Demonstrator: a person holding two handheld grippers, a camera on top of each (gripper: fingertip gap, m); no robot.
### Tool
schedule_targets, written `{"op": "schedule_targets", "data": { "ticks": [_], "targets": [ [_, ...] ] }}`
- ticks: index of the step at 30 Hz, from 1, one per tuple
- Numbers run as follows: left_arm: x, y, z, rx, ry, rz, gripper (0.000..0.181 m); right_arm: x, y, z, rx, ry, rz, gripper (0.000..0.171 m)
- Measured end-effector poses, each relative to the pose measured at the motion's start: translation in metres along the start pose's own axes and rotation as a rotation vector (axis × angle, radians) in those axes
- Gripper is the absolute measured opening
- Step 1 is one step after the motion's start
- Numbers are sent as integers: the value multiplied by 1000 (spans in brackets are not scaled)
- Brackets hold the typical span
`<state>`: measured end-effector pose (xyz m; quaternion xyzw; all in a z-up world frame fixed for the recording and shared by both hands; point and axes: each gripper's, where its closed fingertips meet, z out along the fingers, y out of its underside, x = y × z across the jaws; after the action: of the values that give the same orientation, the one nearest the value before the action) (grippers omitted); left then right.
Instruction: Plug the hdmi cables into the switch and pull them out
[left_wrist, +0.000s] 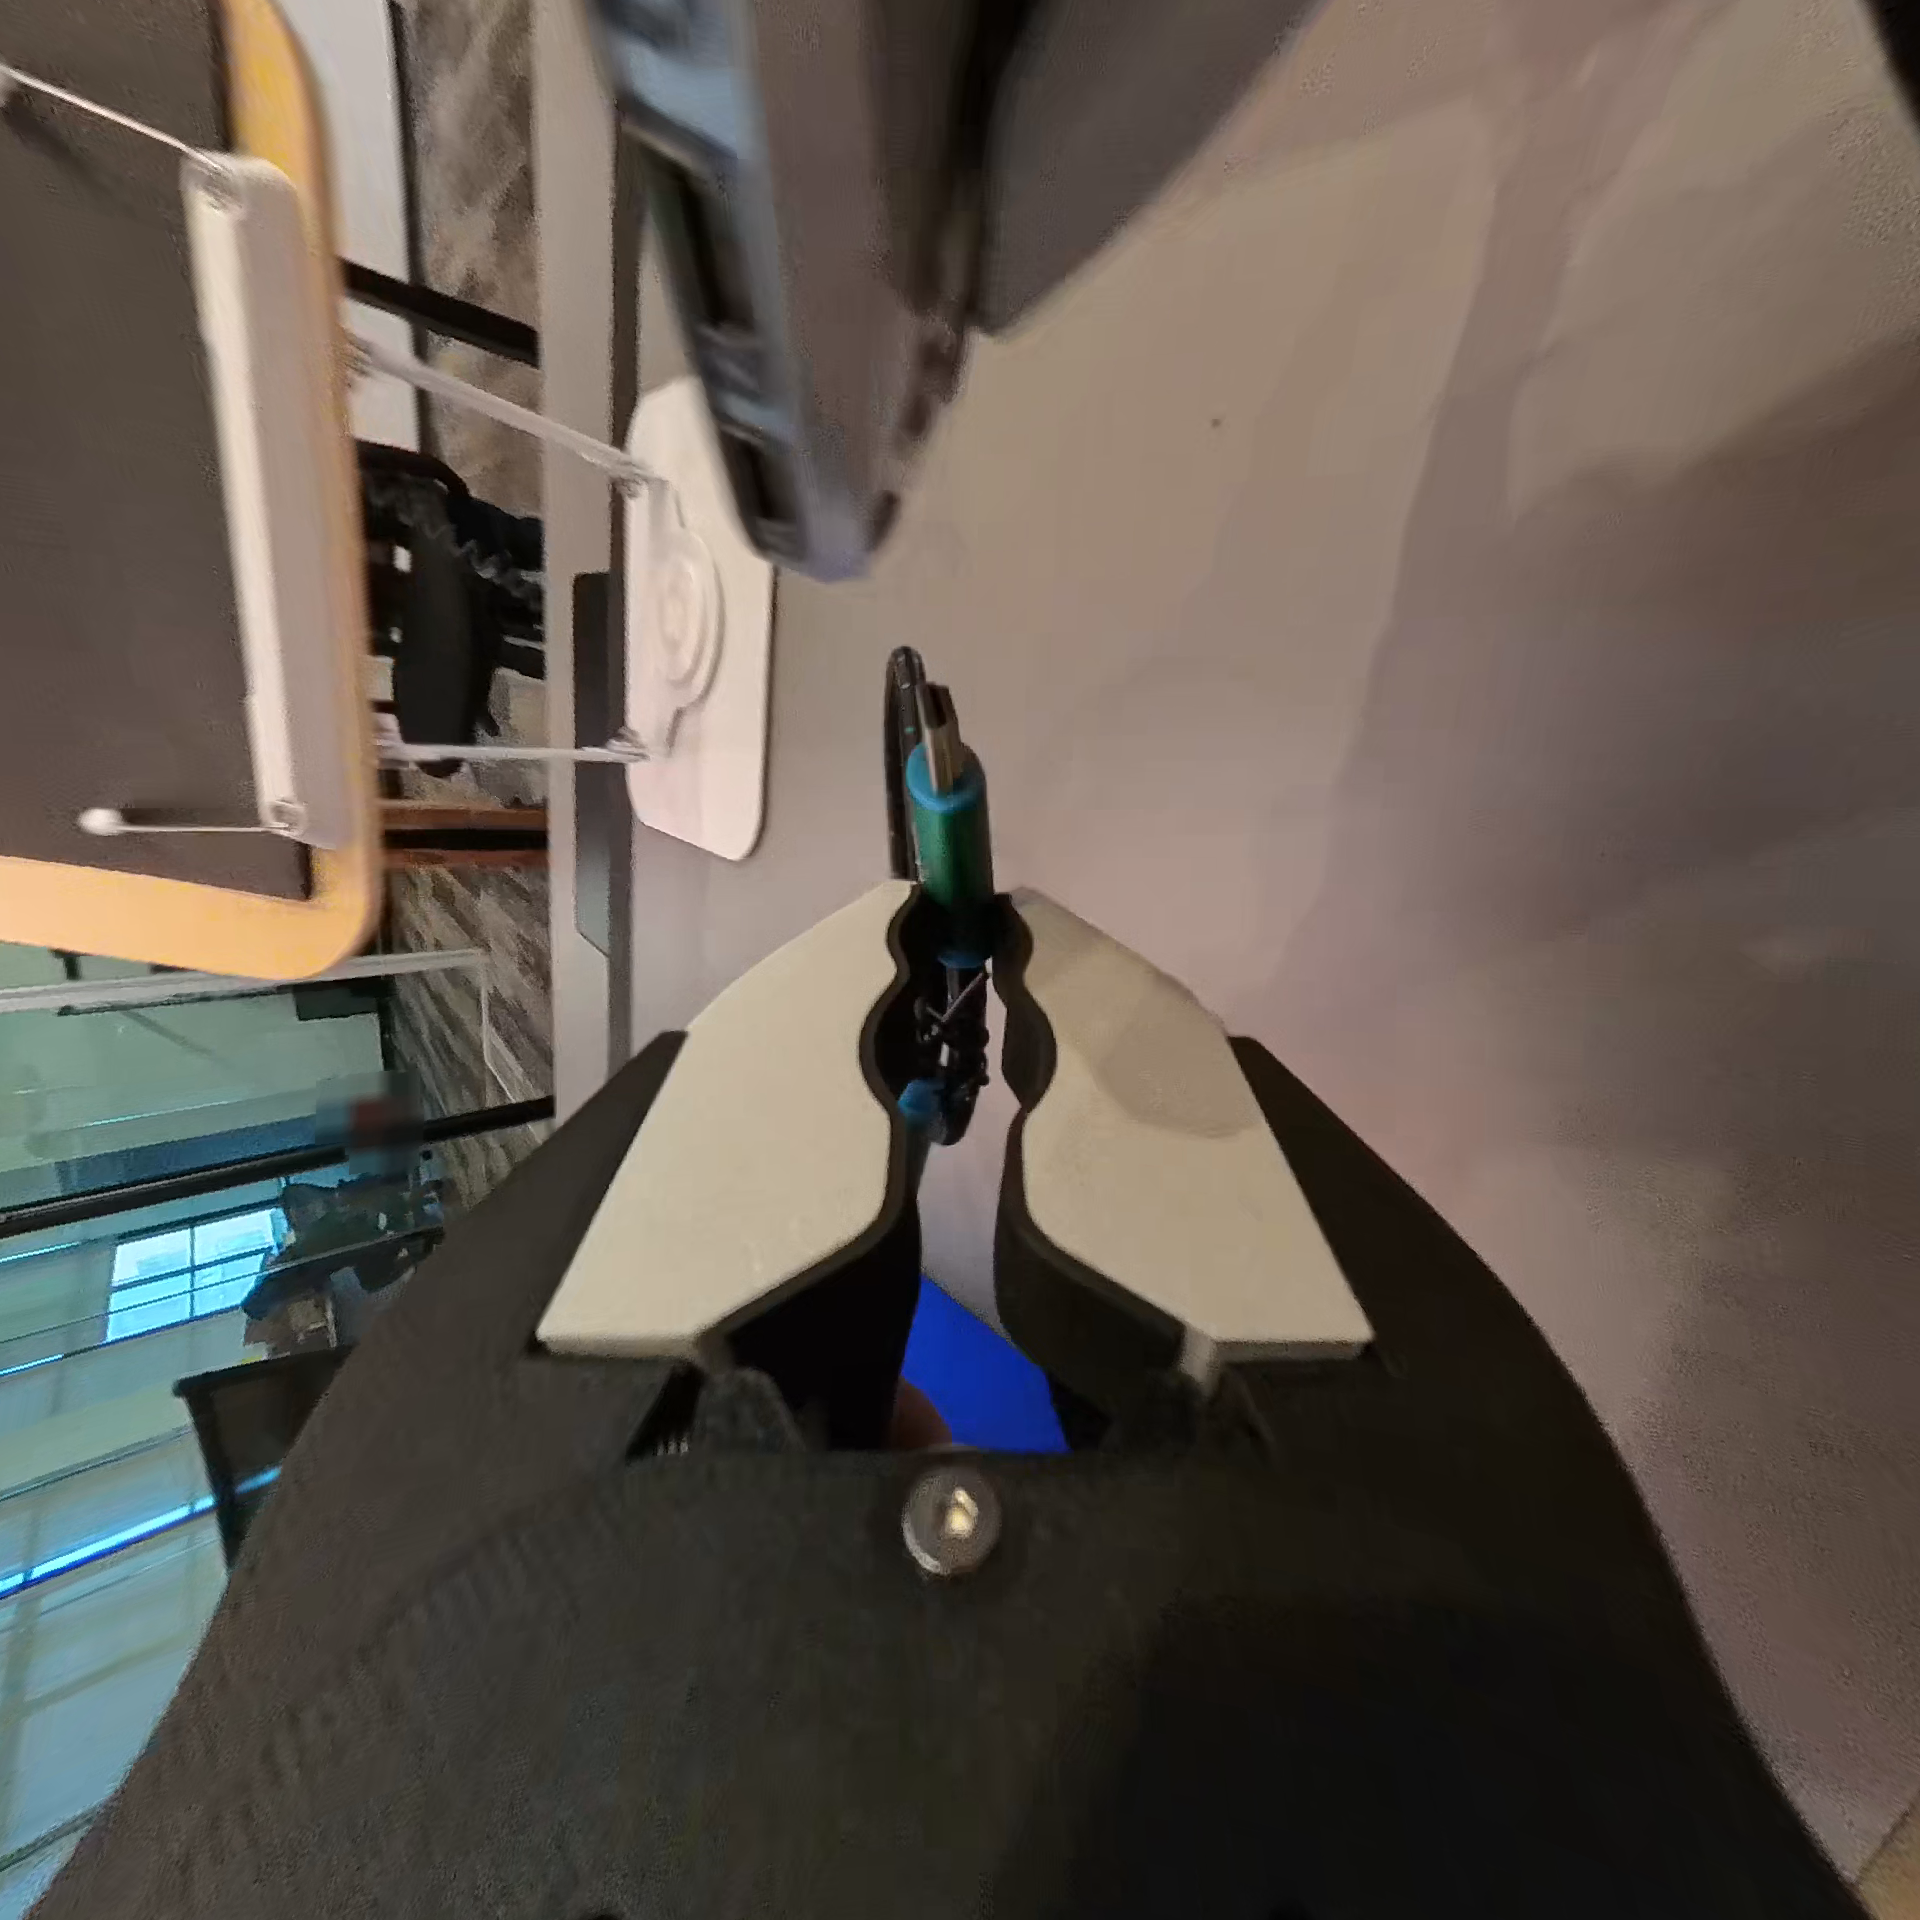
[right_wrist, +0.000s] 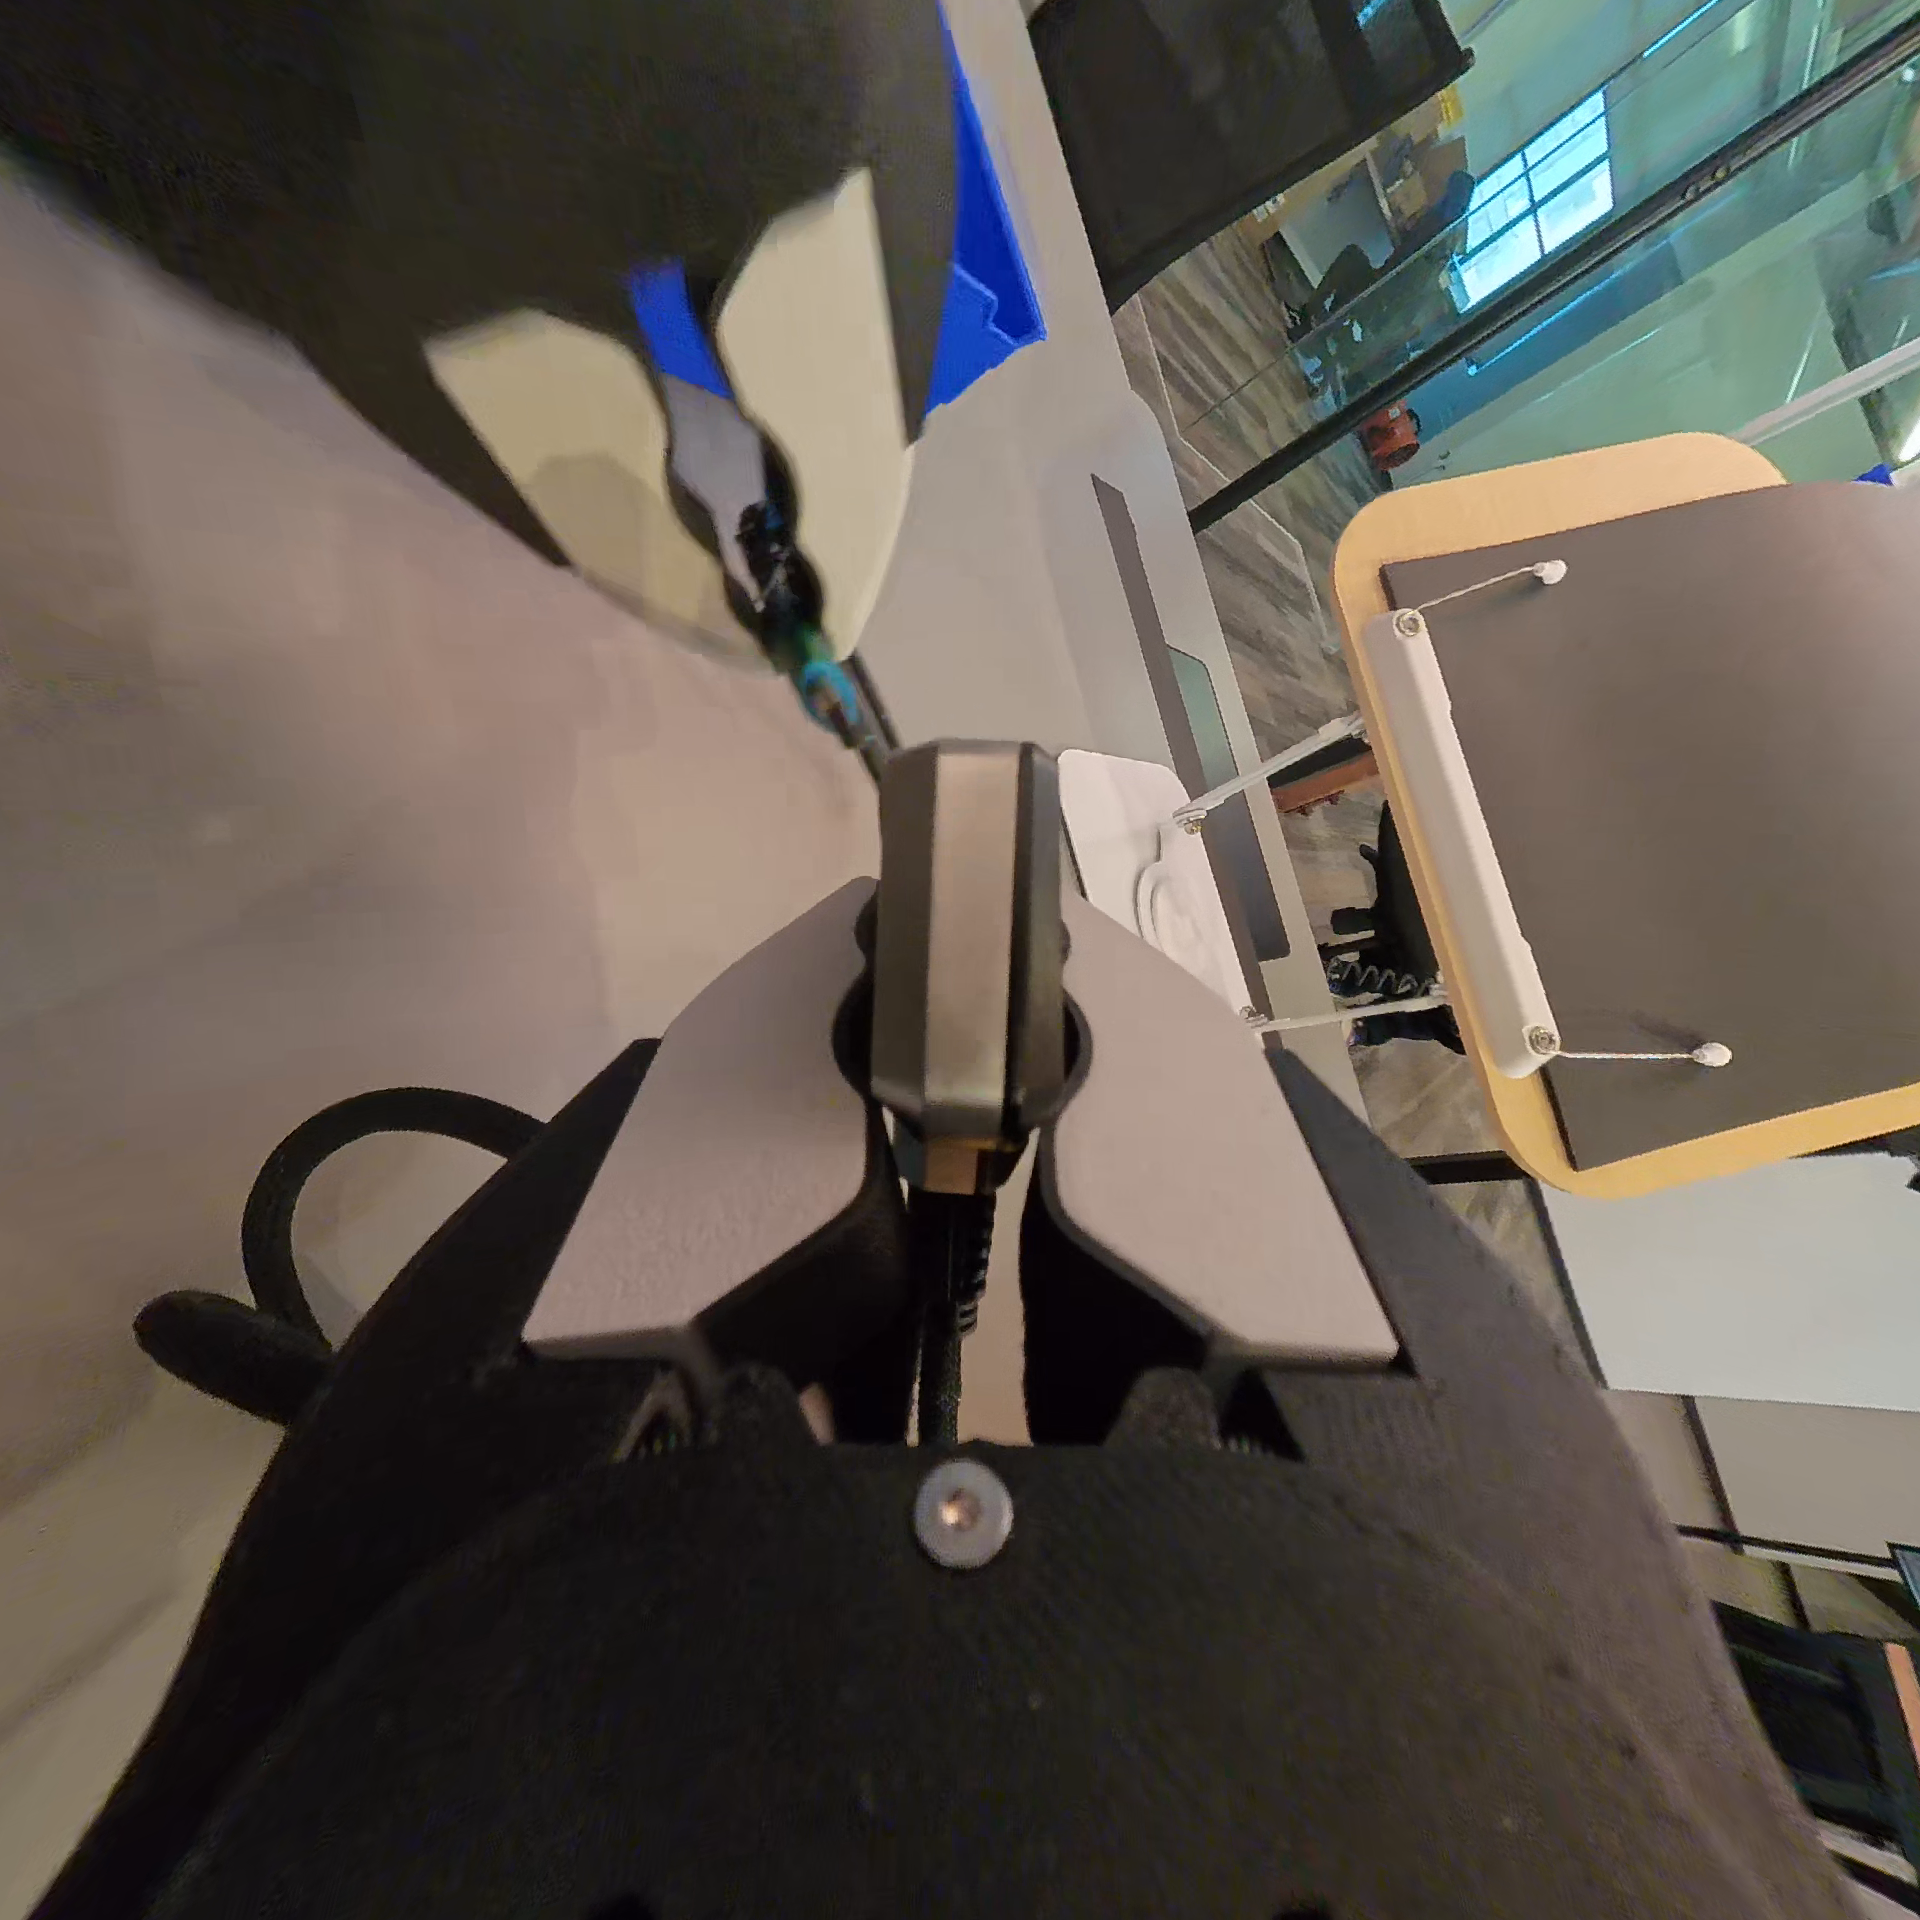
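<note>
No legible text, label, brand, number or sign is visible in either view. The white pad (left_wrist: 698, 623) carries only an embossed round mark, not readable as writing. One small patch in the left wrist view's background is blurred over and shows nothing readable.

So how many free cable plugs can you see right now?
1: a green-and-blue cable plug clamped in the left gripper, pointing toward the switch in the right gripper. Others may be hidden.
</note>
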<state>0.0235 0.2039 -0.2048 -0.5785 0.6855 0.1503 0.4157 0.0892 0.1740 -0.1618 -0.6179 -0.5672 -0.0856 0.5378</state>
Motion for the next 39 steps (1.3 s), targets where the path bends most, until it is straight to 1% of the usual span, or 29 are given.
{"op": "schedule_targets", "data": {
  "ticks": [1,4,7,8,9,10,11,14,15,17,19,21,23,25,28,31,32,33,35,36,37,39],
  "targets": [
    [7,5,6,-24,11,14,11,0,0,0,1,-1,3,22],
    [25,13,22,-63,11,46,11,-2,-1,0,5,-14,-3,22],
    [38,18,32,-74,45,14,12,-5,-2,1,6,-38,-4,22],
    [43,18,34,-65,75,-15,15,-6,-2,1,7,-45,-6,22],
    [48,20,35,-70,110,-50,22,-8,-2,1,5,-52,-9,22],
    [50,22,36,-83,125,-82,33,-9,-2,2,3,-61,-12,23],
    [50,23,36,-76,134,-107,38,-10,-3,3,2,-67,-13,22],
    [48,15,29,-6,174,-236,40,-13,-3,5,-1,-94,-16,22],
    [45,10,24,42,198,-311,41,-14,-3,5,-3,-97,-17,22],
    [40,-8,9,176,318,-551,43,-14,-3,6,-7,-99,-26,22],
    [28,-34,-18,388,507,-864,40,-13,-3,6,-12,-83,-51,22],
    [10,-47,-40,571,666,-1107,39,-13,-5,6,-10,-63,-82,23],
    [-4,-50,-51,671,772,-1280,42,-13,-8,6,-24,-27,-159,23],
    [-5,-53,-56,708,880,-1381,49,-15,-14,7,-40,6,-254,23],
    [4,-60,-59,713,998,-1461,52,-16,-18,10,-95,79,-408,23],
    [3,-58,-59,716,1035,-1526,49,-15,-24,11,-99,137,-503,23],
    [5,-58,-59,705,1043,-1544,54,-15,-28,12,-89,157,-534,23],
    [8,-59,-58,693,1048,-1558,53,-16,-32,12,-83,174,-562,23],
    [14,-66,-67,723,1127,-1580,53,-20,-37,15,-83,189,-598,23],
    [16,-66,-67,716,1118,-1589,53,-22,-36,16,-80,188,-598,24],
    [18,-64,-65,702,1095,-1579,49,-23,-35,17,-73,177,-584,24],
    [21,-63,-63,689,1107,-1597,48,-26,-33,19,-83,166,-584,24]
  ]
}}
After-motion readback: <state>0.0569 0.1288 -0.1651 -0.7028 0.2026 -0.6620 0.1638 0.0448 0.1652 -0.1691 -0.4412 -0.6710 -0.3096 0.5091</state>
